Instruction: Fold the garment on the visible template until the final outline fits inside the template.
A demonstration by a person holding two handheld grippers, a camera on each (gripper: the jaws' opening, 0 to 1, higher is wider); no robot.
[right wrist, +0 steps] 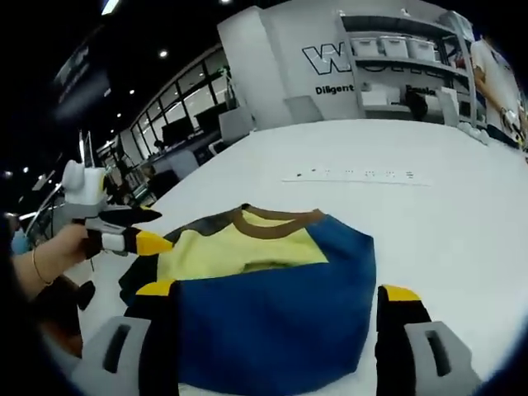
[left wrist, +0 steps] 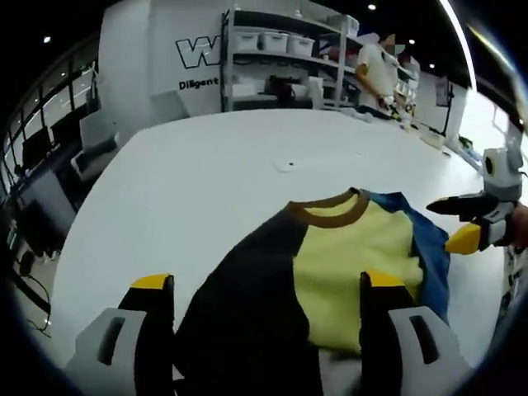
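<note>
Between spread left tool (left wrist: 268, 305) jaws, garment (left wrist: 330, 264)

A broad, smooth white surface (left wrist: 206, 190) carries everything. Lying flat on its near part is a colour-blocked short-sleeved garment (left wrist: 330, 264) of soft fabric: a pale yellow middle panel, a brown ribbed collar pointing to the far side, a black portion on the left and a blue portion on the right. In the right gripper view the garment (right wrist: 272, 305) shows its blue part folded over much of the yellow. Farther off on the bare white top lies a thin, pale flat strip with a row of small dark marks (right wrist: 355, 175). Small items at the far right edge are too blurred to tell.
</note>
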